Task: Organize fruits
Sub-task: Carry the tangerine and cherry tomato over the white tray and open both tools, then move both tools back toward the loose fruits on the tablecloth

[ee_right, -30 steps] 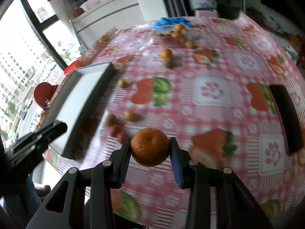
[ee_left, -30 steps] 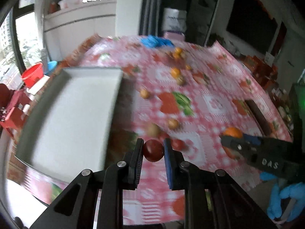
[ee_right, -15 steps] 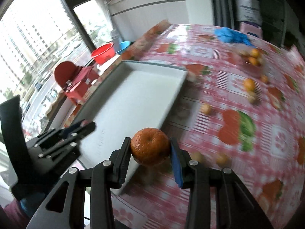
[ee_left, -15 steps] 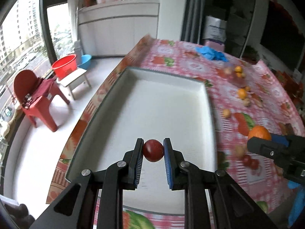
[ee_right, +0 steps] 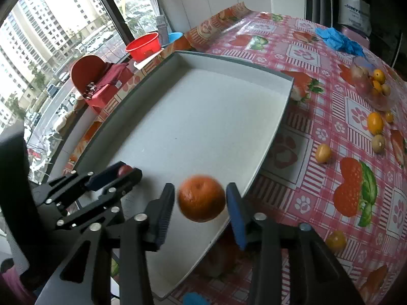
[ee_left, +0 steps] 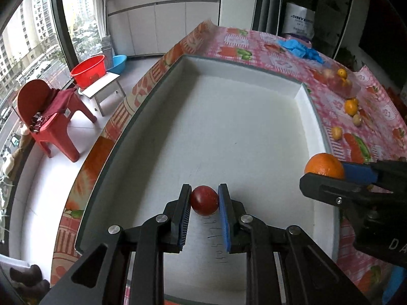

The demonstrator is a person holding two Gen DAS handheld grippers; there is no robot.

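Observation:
A white tray [ee_left: 244,86] [ee_right: 203,96] lies on the strawberry-print tablecloth. My left gripper [ee_left: 204,200] is shut on a small dark red fruit [ee_left: 204,200] and holds it over the tray's near end; it also shows in the right wrist view [ee_right: 122,172]. My right gripper [ee_right: 201,198] has its jaws spread, and a blurred orange [ee_right: 201,198] sits between them with a gap on each side, over the tray's right edge. In the left wrist view the orange [ee_left: 324,165] shows at the right gripper's tip.
Several small oranges and yellowish fruits [ee_right: 375,122] lie on the tablecloth [ee_right: 305,56] right of the tray. A blue glove [ee_right: 338,39] lies at the far end. A red chair [ee_left: 48,117] and red basin [ee_left: 89,70] stand on the floor left of the table.
Both grippers have moved in over the tray's near end. My right gripper's jaws have parted from the orange, which is now blurred between them. The left still grips the red fruit.

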